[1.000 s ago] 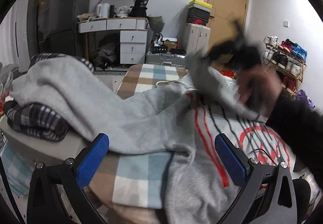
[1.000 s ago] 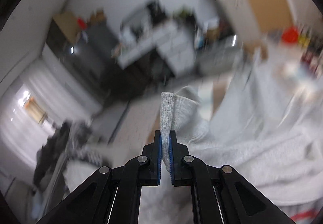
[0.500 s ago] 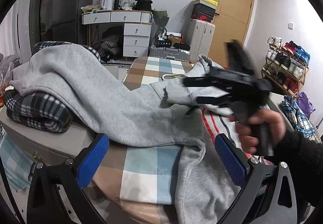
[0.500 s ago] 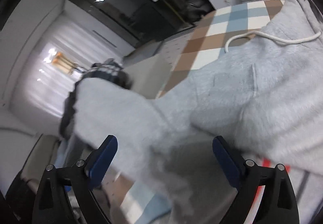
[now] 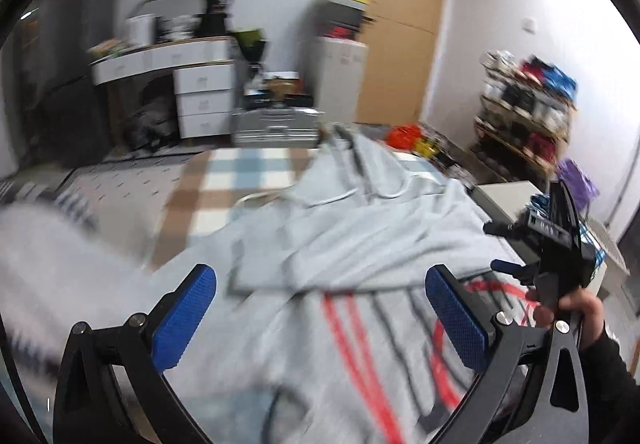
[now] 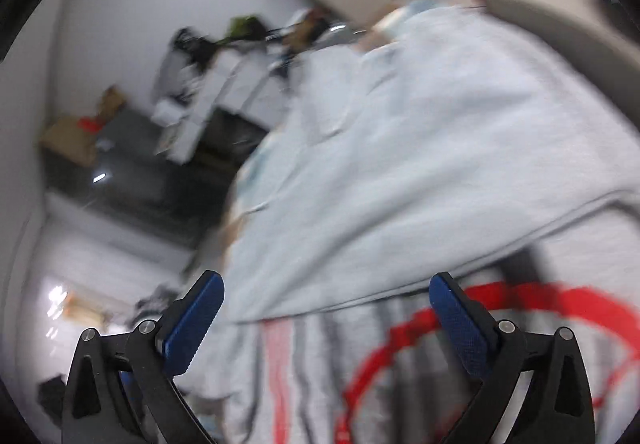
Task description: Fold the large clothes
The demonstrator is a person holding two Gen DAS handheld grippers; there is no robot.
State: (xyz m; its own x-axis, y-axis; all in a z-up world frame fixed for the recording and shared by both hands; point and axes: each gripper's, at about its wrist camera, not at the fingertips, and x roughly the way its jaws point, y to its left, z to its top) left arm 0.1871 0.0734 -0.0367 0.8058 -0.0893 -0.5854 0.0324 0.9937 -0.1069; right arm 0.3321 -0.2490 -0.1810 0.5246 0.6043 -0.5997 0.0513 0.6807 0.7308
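Left wrist view showed our grey sweatshirt [image 5: 360, 236] on the checked bed [image 5: 224, 179], one sleeve folded across; left gripper [image 5: 320, 320] and right gripper [image 6: 326, 328] gaped empty, further folds remaining.

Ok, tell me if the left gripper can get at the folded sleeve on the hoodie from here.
Probably yes. The left gripper is open and hangs over the hoodie, and the sleeve lies just ahead of its fingers with nothing between. The right gripper is off to the side.

Soft even indoor light, heavy motion blur in both views, fisheye bending, dark vignetted corners
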